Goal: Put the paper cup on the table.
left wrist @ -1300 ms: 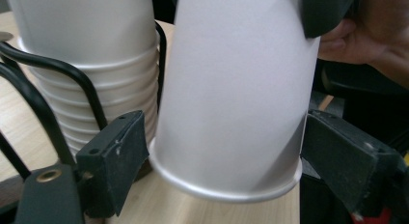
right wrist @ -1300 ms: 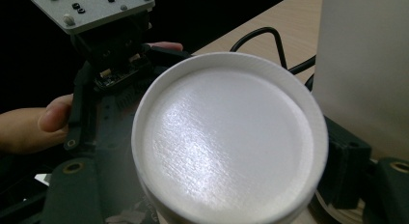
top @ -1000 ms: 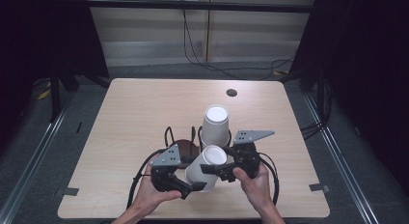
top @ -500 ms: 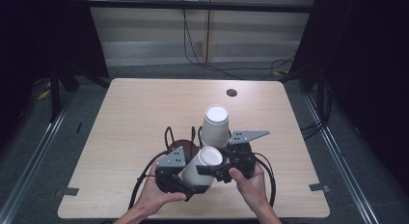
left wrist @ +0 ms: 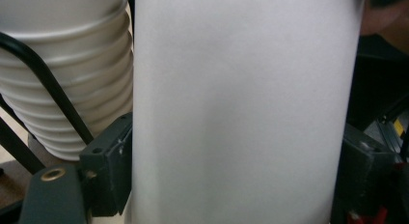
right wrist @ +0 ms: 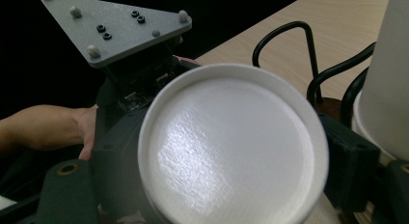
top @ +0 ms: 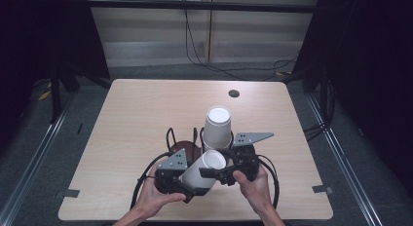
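Cup (top: 202, 170) sideways, clamped in L claw (top: 195, 179), just closing; R claw (top: 214, 173) unclear.

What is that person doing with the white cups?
A person is holding one white paper cup sideways between two grippers above a wooden table. The left gripper has just been closing its jaws and now presses on the cup's sides. The right gripper is at the cup's bottom end; its grip is unclear. Just behind stands a stack of upside-down cups in a wire holder.
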A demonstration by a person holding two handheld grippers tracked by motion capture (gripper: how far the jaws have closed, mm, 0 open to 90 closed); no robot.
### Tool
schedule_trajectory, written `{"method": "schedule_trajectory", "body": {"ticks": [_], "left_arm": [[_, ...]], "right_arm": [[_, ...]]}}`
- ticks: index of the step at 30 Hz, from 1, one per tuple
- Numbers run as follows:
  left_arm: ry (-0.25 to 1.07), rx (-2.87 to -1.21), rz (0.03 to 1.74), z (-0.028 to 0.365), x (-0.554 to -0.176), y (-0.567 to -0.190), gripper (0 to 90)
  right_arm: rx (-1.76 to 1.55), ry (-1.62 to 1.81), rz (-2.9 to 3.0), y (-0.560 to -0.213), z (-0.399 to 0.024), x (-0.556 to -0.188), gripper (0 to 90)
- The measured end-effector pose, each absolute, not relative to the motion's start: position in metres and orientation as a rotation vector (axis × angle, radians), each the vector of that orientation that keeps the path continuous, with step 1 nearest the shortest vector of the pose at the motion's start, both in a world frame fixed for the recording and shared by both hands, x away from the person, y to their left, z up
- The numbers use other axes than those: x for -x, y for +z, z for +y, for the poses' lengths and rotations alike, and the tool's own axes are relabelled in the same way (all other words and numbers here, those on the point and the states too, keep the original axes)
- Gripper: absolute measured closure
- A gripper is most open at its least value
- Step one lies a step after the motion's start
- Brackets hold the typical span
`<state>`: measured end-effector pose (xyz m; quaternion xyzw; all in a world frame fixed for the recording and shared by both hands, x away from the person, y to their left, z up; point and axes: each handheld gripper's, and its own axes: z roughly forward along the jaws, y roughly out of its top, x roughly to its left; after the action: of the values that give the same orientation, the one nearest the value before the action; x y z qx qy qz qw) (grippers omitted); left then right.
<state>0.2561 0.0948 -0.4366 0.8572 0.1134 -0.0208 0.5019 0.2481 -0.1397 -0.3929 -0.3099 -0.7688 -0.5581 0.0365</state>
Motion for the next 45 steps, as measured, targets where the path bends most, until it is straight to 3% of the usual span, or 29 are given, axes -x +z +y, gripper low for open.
{"method": "schedule_trajectory", "body": {"ticks": [4,22,45], "left_arm": [[-0.078,-2.088,0.288,0.098,-0.257,-0.435,17.9],[-0.094,-2.204,0.318,0.117,-0.266,-0.423,18.5],[-0.080,-2.409,0.289,0.122,-0.269,-0.417,18.5]], "right_arm": [[0.951,-1.731,-2.350,-0.393,-0.143,-0.248,13.9],[0.874,-1.750,-2.339,-0.396,-0.163,-0.248,14.0],[0.752,-1.489,-2.497,-0.403,-0.152,-0.250,14.4]]}}
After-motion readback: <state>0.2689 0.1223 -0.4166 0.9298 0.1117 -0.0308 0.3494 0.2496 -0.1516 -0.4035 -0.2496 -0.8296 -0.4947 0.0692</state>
